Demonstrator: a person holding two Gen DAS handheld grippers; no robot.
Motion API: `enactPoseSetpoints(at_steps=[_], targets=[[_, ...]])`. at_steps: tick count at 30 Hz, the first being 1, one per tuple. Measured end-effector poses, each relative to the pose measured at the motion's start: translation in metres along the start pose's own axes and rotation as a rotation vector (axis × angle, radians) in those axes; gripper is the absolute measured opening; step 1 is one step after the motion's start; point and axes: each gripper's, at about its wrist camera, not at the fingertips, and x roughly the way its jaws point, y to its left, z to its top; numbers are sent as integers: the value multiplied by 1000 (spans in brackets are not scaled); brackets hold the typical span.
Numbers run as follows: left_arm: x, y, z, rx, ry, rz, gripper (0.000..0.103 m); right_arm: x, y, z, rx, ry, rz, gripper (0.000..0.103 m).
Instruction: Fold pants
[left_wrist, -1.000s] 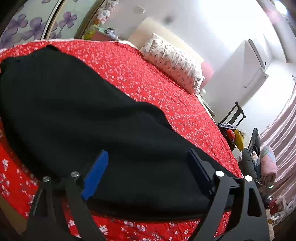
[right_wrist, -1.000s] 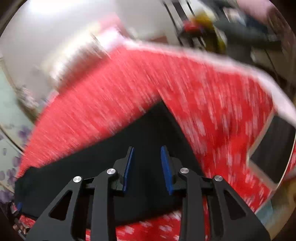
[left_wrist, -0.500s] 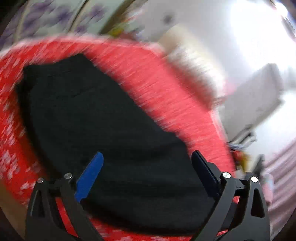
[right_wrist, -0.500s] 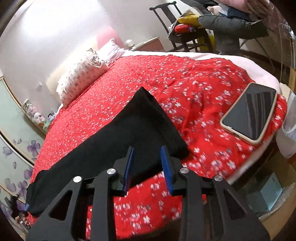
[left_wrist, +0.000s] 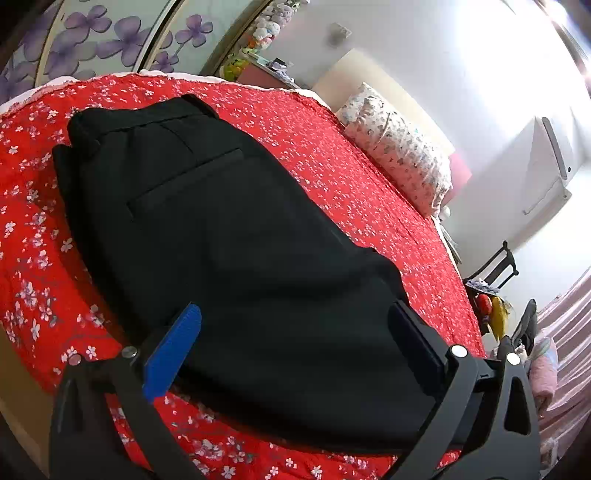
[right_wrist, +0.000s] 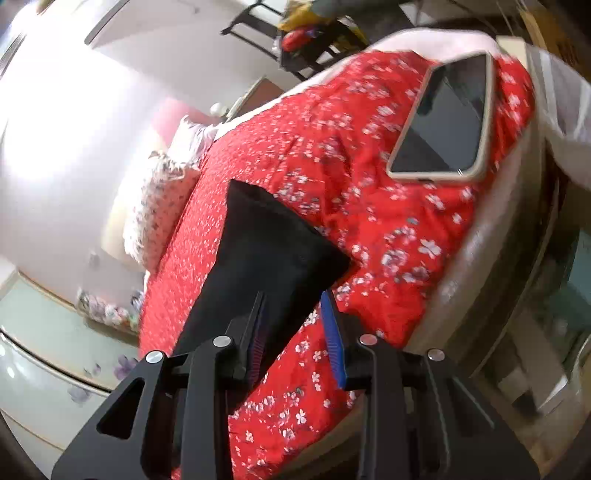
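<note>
Black pants lie flat, folded lengthwise, on the red flowered bedspread. Their waistband and a back pocket are at the far left of the left wrist view. My left gripper hovers over the near part of the pants. Its jaws are opening wide and the pads touch no cloth. In the right wrist view the hem end of the pants points away from me. My right gripper hangs above the hem's near edge, its pads a narrow gap apart with nothing held between them.
A phone lies on the bedspread near the bed's corner, right of the hem. A flowered pillow sits at the head of the bed. A chair with clutter stands beyond it. The bed edge runs close below both grippers.
The left gripper's jaws have spread wider and its view has shifted, showing the waistband. The right gripper has rolled, tilting its view, and moved nearer the hem and bed edge.
</note>
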Motion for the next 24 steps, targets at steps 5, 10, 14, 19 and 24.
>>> enactPoseSetpoints(at_steps=[5,10,14,19,24], targets=[[-3,-1,-3,0,-6,7,101,7,-11,2,94,12,-11,31],[-3,1,-4,-7,-8,3,101,14,-13,7,153,-17,-26,44],[-2,0,-3,-4,-7,9,101,18,-9,12,171,-32,-53,51],[-2,0,-3,-3,-6,12,101,29,1,12,137,-12,-149,51],[-2,0,-3,-3,-6,10,101,41,10,17,119,24,-212,51]])
